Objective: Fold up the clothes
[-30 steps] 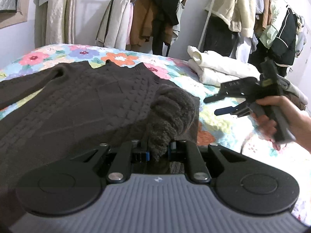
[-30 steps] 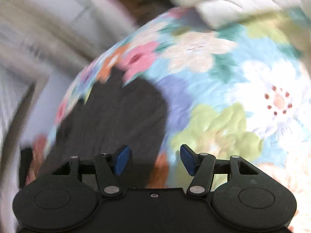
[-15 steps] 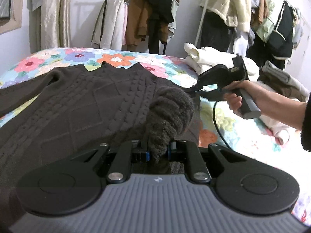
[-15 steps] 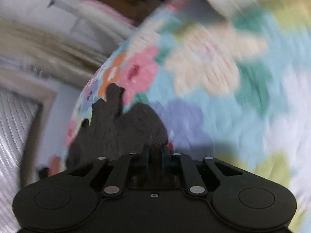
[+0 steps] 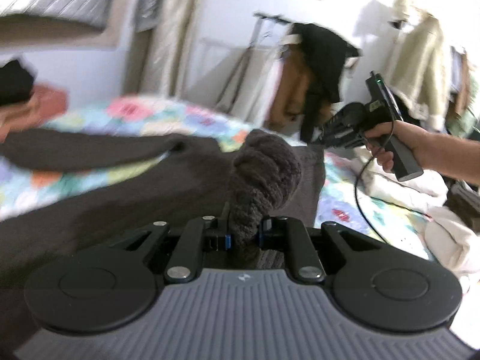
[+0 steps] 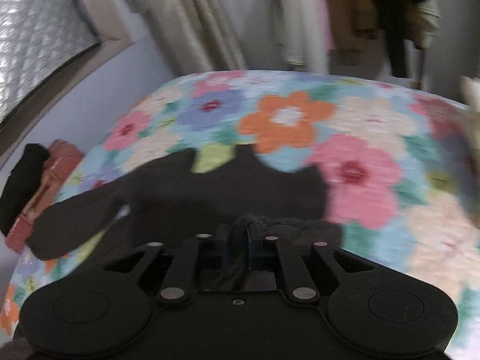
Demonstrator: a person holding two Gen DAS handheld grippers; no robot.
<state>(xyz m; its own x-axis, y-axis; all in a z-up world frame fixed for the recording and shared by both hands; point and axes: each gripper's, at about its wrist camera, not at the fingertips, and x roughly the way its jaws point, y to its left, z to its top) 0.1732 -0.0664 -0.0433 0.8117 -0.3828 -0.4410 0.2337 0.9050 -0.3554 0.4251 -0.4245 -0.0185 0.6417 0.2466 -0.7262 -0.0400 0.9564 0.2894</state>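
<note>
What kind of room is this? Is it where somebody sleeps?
Most likely a bedroom. There is a bed with a flowery quilt, a rail of hanging coats by the wall, and a brown sweater spread out on the bed for folding.

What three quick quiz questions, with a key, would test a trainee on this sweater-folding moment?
1. True or false: the left tool is shut on the brown sweater.
2. What does the sweater lie on?
A. floral bedspread
B. wooden floor
C. bare desk
3. Fill in: the right tool pinches dark ____.

Key: 1 true; 2 A; 3 knit fabric, apparently the same sweater.
</note>
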